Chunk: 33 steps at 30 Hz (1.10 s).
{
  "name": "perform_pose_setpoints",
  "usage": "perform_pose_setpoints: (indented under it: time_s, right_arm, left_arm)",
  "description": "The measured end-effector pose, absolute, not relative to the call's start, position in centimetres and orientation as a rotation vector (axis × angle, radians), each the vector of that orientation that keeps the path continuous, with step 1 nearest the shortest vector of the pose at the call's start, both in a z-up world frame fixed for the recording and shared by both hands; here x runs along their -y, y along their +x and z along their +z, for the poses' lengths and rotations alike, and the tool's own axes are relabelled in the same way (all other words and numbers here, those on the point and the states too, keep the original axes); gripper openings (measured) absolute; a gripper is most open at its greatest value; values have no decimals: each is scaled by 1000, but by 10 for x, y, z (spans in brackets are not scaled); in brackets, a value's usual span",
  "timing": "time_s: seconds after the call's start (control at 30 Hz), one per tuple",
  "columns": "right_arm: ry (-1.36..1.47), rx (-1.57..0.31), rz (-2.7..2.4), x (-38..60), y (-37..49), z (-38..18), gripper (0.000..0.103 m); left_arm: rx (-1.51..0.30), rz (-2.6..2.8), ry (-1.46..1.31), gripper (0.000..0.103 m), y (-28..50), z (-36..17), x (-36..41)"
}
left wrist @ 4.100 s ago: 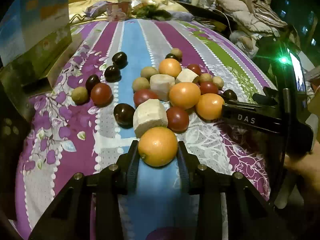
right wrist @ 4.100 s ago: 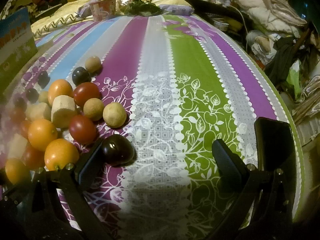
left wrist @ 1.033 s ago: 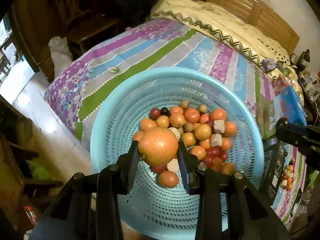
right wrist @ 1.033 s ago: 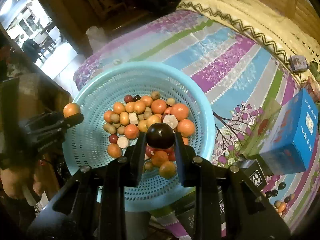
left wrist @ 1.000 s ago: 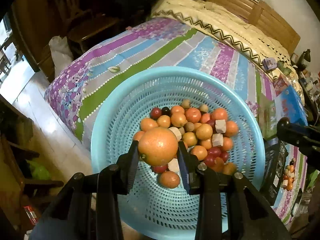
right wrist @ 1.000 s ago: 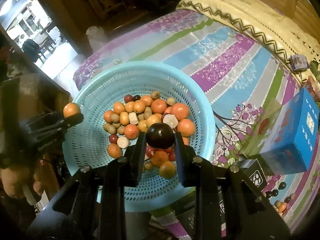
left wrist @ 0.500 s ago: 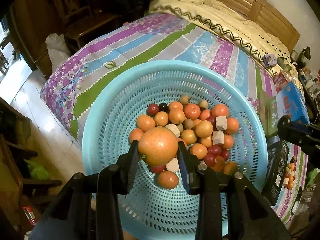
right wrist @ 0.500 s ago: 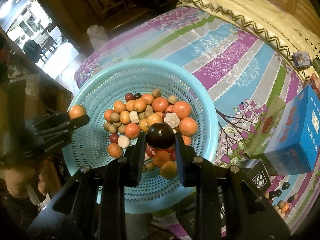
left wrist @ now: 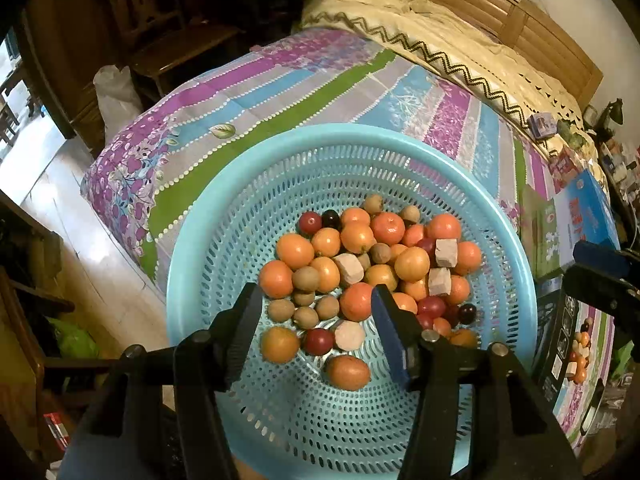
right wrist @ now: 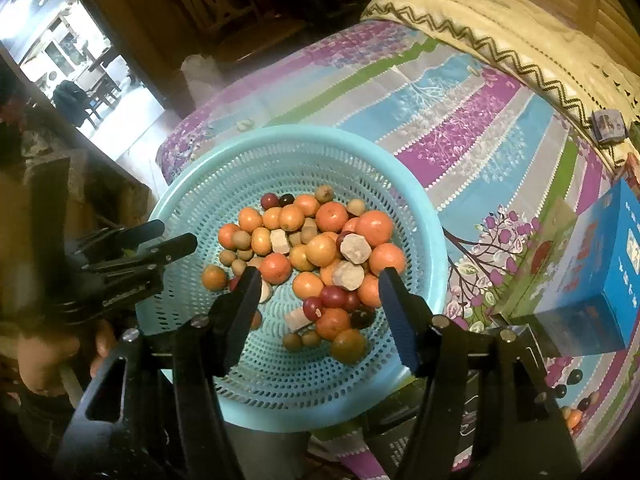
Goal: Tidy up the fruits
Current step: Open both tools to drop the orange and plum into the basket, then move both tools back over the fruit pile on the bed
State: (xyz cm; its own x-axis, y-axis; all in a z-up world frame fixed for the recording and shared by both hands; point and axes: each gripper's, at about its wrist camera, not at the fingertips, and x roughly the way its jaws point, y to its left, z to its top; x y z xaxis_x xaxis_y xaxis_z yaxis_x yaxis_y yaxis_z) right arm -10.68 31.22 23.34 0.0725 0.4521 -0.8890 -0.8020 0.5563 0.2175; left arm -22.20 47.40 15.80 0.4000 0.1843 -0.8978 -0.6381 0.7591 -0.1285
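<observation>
We find both claws, left [left wrist: 316,316] and right [right wrist: 316,300], opening with nothing between them, above the basket [left wrist: 248,184]; piled fruit [left wrist: 372,264] may roll.

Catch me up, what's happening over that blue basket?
A person holds a gripper in each hand above the blue perforated basket, which sits at the edge of the striped bedspread. The left gripper and right gripper are both opening, with nothing between the jaws. The basket already holds a pile of oranges, small red and dark plums, brown round fruits and pale chunks. A few fruits remain on the bed.
</observation>
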Motion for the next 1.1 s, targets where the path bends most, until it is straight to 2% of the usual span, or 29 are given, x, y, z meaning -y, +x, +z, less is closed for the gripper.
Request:
perform_pose_setpoints:
  time_s: [0.73,0.9,1.03,1.07,1.1]
  right_arm:
    - [-353,-1131,950,-299,-101,237,63]
    - [-308,-1076,905,-262,-97,253,63]
    - [-249,-987,849,-205,-93,272,63]
    - [-237,-959,819,-185,-91,278,65]
    - [-232,-941,788,-168,-91,281,72]
  left_arm:
    - [-1034,547,-471,61,-213,164,-464]
    - [-982,498,-409,62,-198,185,-431]
    - [-941,433,-297,72,-179,201,-385]
    - [-931,413,-267,73,-174,204,-372]
    - [-921,377,-250,73,-168,208,-355]
